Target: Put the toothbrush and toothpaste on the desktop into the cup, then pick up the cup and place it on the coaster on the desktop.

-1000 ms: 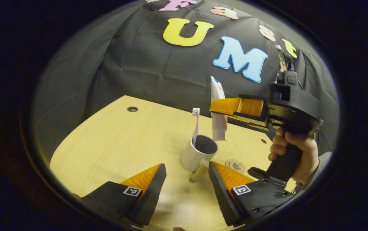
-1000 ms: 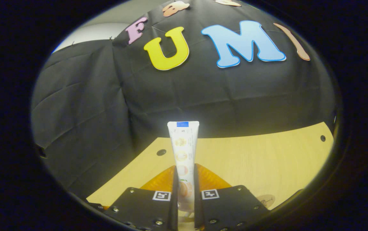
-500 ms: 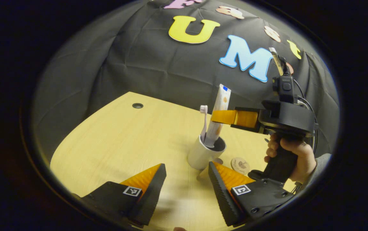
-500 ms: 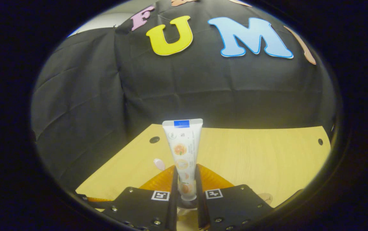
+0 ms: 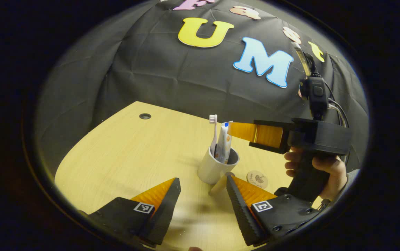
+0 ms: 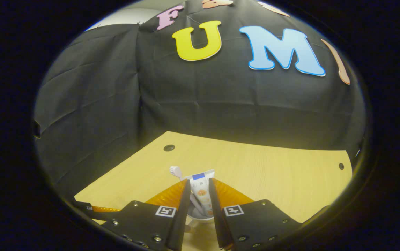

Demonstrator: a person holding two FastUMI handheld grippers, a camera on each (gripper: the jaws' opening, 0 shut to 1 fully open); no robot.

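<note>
Since a second ago the white toothpaste tube with fruit pictures and a blue top band (image 5: pixel 223 141) has gone from hanging above the cup to standing inside it, and the right tool (image 6: pixel 199 195) has loosened from its clamp on the tube.

The round white ceramic cup (image 5: pixel 214 168) stands on the pale wooden worktop (image 5: pixel 123 153). In it are one white toothbrush with a pale pink head (image 5: pixel 214 134), upright, and the one tube leaning beside it. Just beside the cup lies one small round brown coaster (image 5: pixel 257 179).

In the right gripper view the right tool's fingers sit either side of the tube, slightly parted, and seem no longer to press it. In the left gripper view, a hand (image 5: pixel 320 170) holds that tool. The left tool (image 5: pixel 203 193) hovers wide open near the cup, holding nothing.

The cup is probably stiff, smooth and breakable, and top-heavy with its tall contents. A pale handle juts from its near side; gripping the wall or rim firmly and lifting level looks safest. The tube is soft and would dent.
</note>
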